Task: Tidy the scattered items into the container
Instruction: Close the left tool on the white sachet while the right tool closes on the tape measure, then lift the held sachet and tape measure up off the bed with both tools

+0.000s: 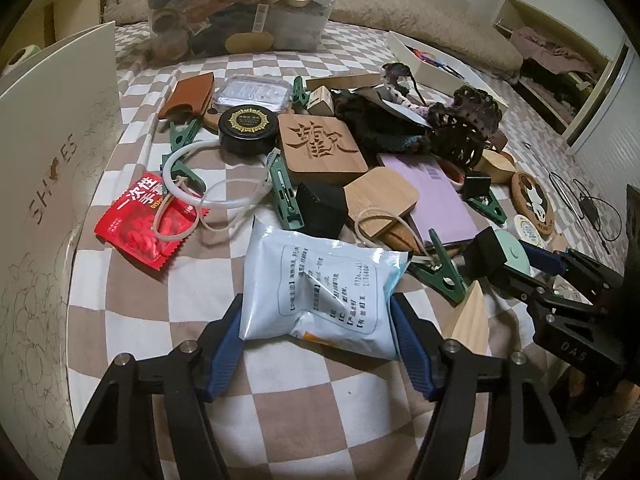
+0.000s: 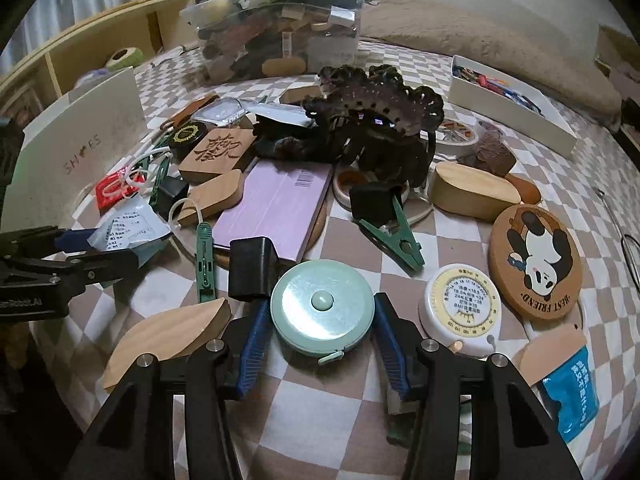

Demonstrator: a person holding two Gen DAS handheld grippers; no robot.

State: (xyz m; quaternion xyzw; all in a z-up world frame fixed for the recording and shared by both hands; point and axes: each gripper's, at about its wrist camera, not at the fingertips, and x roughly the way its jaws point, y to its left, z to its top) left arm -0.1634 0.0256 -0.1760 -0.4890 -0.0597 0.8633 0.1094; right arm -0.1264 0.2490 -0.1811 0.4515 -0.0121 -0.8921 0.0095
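My left gripper [image 1: 318, 316] is shut on a pale blue printed packet [image 1: 324, 276], its blue pads pressing both sides on the checked cloth. In the right wrist view, my right gripper [image 2: 322, 312] is shut on a round mint-green tape measure [image 2: 324, 304], which rests on the cloth. The two grippers sit side by side, the left gripper [image 2: 96, 248] showing at that view's left edge with the packet [image 2: 128, 228]. The clear plastic container [image 1: 296, 32], [image 2: 332, 52] stands at the back, crammed with items.
Clutter fills the cloth ahead: a carved wooden plaque [image 1: 320, 144], a purple box [image 2: 276, 208], green clips [image 2: 396, 232], a black crocheted piece [image 2: 376, 120], a panda coaster [image 2: 536, 260], a white tape measure [image 2: 460, 308]. A white shoe box [image 1: 52, 160] stands left, a white tray [image 2: 512, 108] back right.
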